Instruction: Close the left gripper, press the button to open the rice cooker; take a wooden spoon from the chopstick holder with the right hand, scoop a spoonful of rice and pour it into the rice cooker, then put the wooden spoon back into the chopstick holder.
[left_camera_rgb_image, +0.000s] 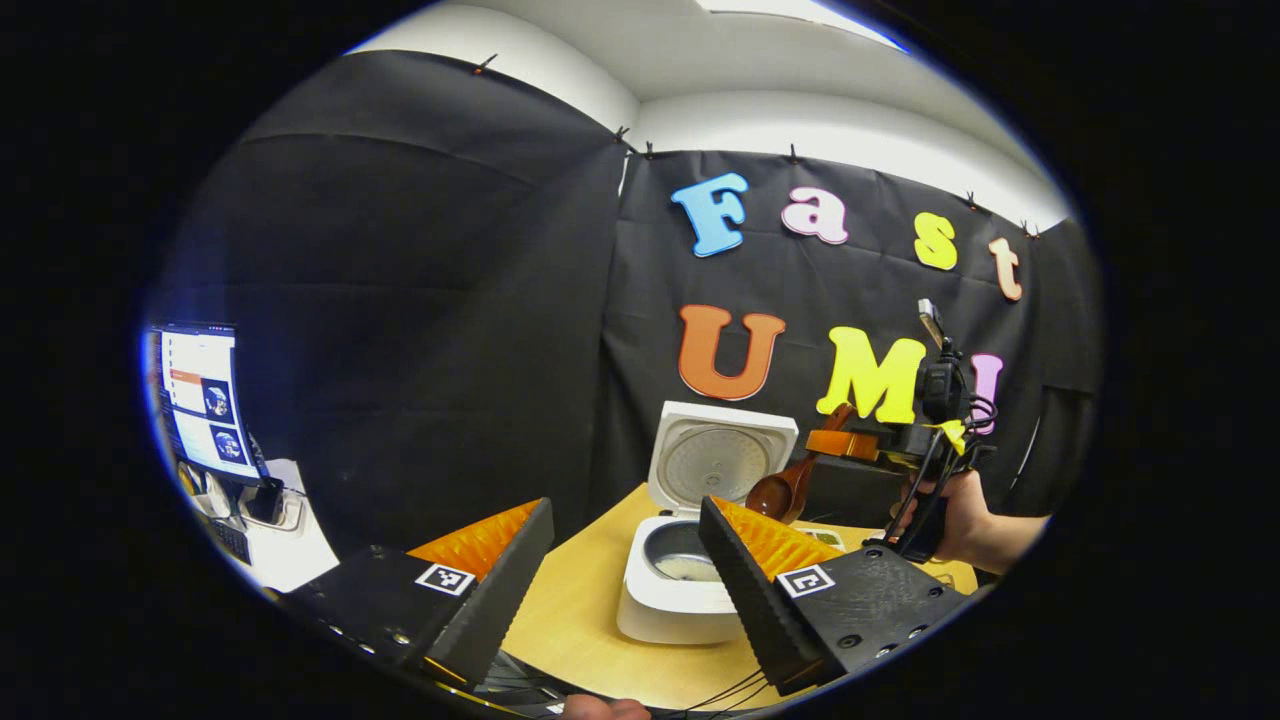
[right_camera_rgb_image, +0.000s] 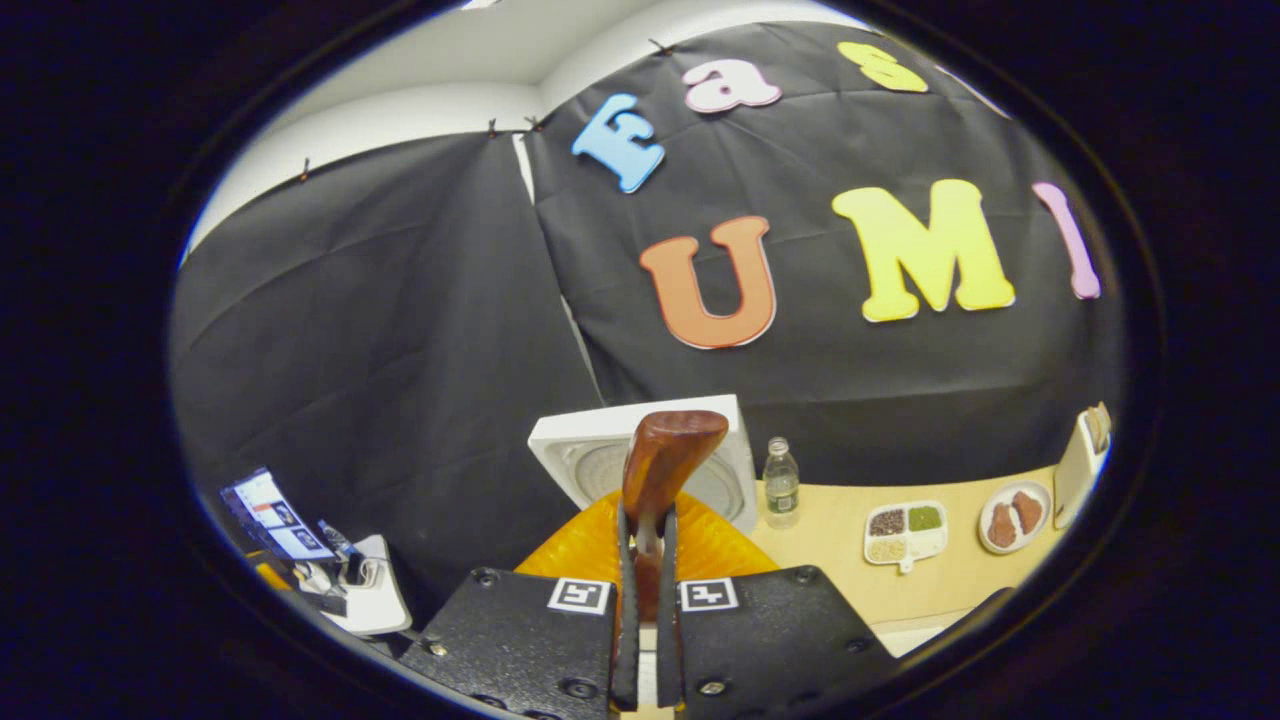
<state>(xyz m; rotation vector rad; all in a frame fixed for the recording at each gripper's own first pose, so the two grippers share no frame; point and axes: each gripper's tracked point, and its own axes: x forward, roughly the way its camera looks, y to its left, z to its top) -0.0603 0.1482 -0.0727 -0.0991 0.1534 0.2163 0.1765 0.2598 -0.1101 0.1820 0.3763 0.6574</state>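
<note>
The left gripper (left_camera_rgb_image: 625, 560) hangs open, the cooker (left_camera_rgb_image: 680, 590) between its fingers, lid (left_camera_rgb_image: 722, 460) up. At two o'clock the right gripper (left_camera_rgb_image: 845, 443) clamps the spoon (left_camera_rgb_image: 775, 492) above the pot (bowl tipped down). In the right gripper view both fingers pinch the handle (right_camera_rgb_image: 648, 540).

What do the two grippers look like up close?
Each gripper, the left gripper and the right gripper, has two chunky black blocks bearing small square black-and-white markers, with ridged orange parts behind. Thin black cables trail below the left one.
</note>
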